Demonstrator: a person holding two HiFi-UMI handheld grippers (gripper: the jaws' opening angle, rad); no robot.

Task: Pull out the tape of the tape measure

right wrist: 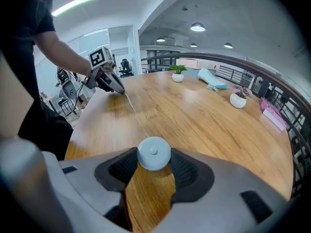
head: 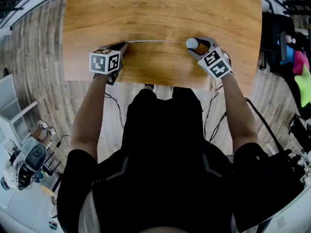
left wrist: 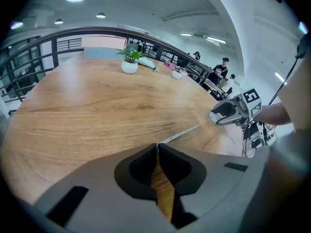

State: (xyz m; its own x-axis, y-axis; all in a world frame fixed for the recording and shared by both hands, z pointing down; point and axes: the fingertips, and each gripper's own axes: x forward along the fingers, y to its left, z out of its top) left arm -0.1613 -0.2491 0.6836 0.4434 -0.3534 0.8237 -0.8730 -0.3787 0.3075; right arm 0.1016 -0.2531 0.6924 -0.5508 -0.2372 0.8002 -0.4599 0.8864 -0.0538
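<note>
A round pale tape measure case (head: 191, 42) sits between the pads of my right gripper (head: 195, 46), which is shut on it, near the front right of the wooden table (head: 160, 13). In the right gripper view the case (right wrist: 153, 152) fills the gap between the jaws. The thin tape (head: 155, 41) is drawn out leftward, low over the table, to my left gripper (head: 125, 44). In the left gripper view the left gripper (left wrist: 157, 147) is shut on the tape's end, and the tape (left wrist: 187, 131) runs off to the right gripper (left wrist: 224, 114).
A small plant in a white pot (left wrist: 129, 64) stands at the table's far side, with a pale blue object (right wrist: 211, 79) and another white pot (right wrist: 238, 99) near it. A railing rings the far edge. People stand beyond the table (left wrist: 221, 69). The table's front edge lies just under both grippers.
</note>
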